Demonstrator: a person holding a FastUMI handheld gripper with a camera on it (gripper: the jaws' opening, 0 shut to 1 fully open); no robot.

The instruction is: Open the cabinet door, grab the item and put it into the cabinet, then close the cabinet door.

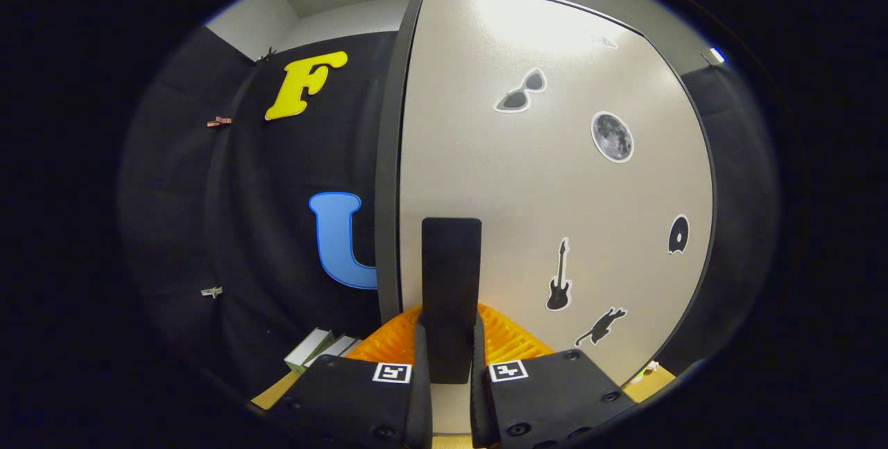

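Against the cabinet door: handle pinched, door to be swung.
Beside the boxes (316,348) lying left, the gripper (451,359) has its fingers nearly together, both pressing the dark handle (451,282); the cabinet door (555,178) stands right behind. I judge this a door step; next, swing it steadily, keeping grip.

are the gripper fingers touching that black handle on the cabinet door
Touching. In the gripper view the black handle on the cabinet door stands between the gripper fingers, and both press against its lower sides with no gap.
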